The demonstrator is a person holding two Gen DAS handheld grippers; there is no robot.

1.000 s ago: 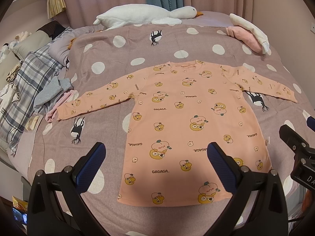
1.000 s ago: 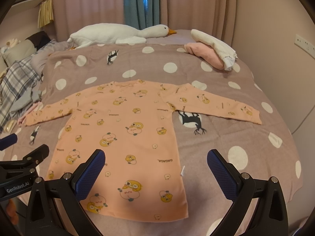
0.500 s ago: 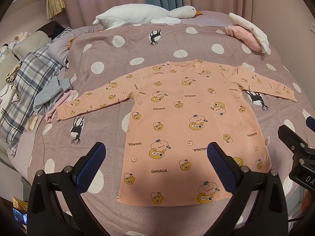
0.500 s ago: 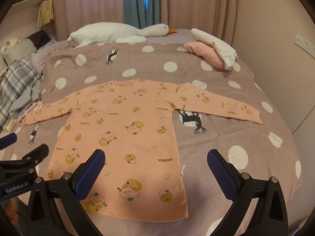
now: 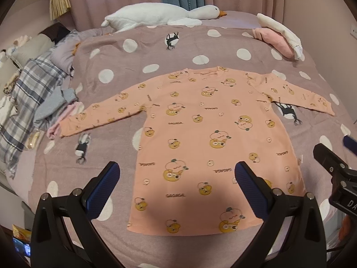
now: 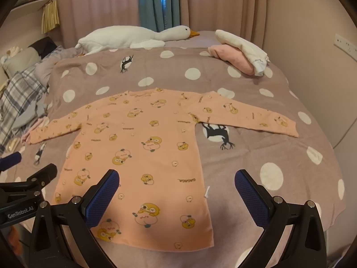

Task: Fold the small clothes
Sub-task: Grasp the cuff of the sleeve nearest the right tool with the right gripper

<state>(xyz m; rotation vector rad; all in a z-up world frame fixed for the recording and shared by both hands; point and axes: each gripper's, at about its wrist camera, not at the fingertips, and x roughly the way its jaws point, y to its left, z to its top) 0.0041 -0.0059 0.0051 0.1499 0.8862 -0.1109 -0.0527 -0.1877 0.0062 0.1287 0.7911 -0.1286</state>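
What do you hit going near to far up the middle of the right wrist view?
Right claw → hem of the peach cartoon-print shirt → shirt neckline → polka-dot bedspread → white goose plush → teal curtain.

A peach long-sleeved top (image 5: 214, 143) printed with cartoon chicks and "GAGAGA" lettering lies flat and unfolded on the bed just ahead of both tongs, hem nearest them, neckline farthest, each sleeve stretched straight out sideways, a small white tag showing at its right side seam.
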